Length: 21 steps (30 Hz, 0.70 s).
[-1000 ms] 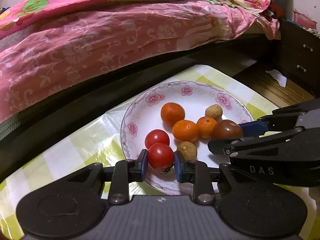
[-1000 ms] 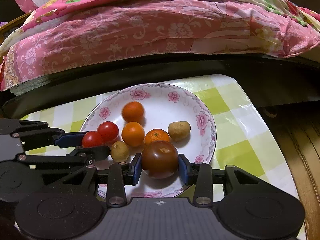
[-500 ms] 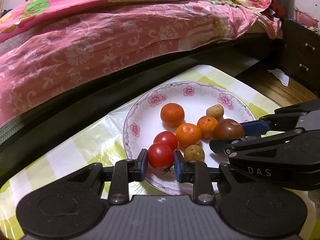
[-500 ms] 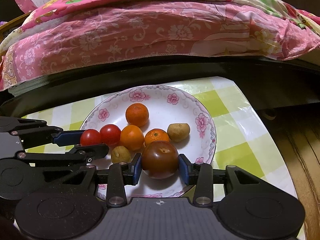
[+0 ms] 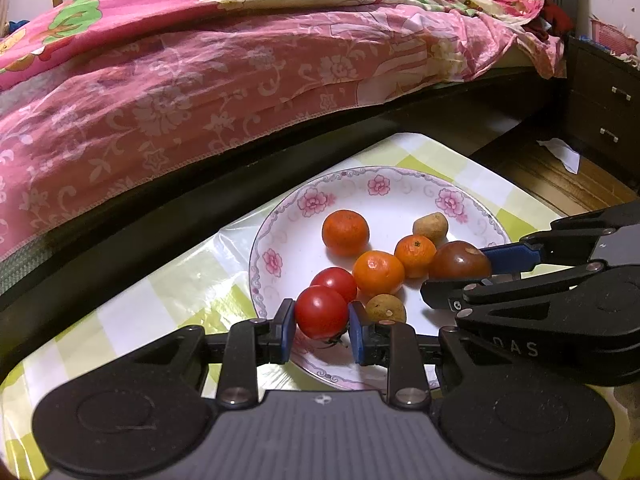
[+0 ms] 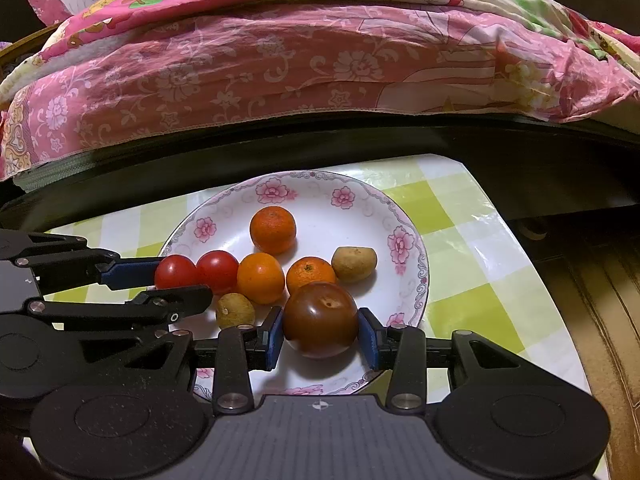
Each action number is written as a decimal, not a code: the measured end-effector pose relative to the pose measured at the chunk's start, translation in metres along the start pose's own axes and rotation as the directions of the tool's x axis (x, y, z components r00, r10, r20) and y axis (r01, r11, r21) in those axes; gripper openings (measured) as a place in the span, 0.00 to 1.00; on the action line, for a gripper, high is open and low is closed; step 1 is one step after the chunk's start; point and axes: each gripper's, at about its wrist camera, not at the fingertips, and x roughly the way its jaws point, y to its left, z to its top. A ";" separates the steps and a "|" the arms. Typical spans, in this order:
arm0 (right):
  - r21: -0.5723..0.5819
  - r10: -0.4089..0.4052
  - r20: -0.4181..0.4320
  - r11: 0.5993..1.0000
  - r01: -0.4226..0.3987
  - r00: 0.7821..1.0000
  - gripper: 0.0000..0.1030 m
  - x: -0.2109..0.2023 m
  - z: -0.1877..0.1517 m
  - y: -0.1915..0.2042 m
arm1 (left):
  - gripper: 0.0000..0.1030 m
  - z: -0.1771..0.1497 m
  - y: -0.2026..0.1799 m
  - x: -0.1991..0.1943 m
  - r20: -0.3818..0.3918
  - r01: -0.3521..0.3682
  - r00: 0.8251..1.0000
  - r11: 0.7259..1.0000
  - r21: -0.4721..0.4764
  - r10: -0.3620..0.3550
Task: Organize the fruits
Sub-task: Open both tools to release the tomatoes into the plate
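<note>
Fruits lie on a flowered plate (image 6: 404, 240) on a checked tablecloth (image 6: 472, 240): 3 oranges, 2 small brown fruits, 2 red tomatoes and 1 dark tomato. The left gripper (image 5: 321, 322) is closed on a red tomato (image 5: 321, 311) at the plate's near rim; the right gripper (image 6: 320, 330) clamps the dark tomato (image 6: 320, 320). Both look light, smooth and soft-skinned, so a gentle squeeze across the widest part seems best. Whether either tomato rests on the plate or is lifted is unclear, and the gripper bodies hide the near rim.
</note>
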 end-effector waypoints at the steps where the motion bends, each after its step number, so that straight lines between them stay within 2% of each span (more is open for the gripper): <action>1: -0.001 0.000 0.001 1.000 0.000 1.000 0.35 0.000 0.000 0.000 | 0.34 0.000 0.000 0.000 0.001 0.000 1.000 1.000 -0.001 0.000; 21: -0.003 -0.018 0.031 1.000 0.018 0.999 0.39 -0.007 0.000 -0.001 | 0.35 0.002 -0.003 -0.006 0.021 -0.010 1.000 1.000 0.005 0.010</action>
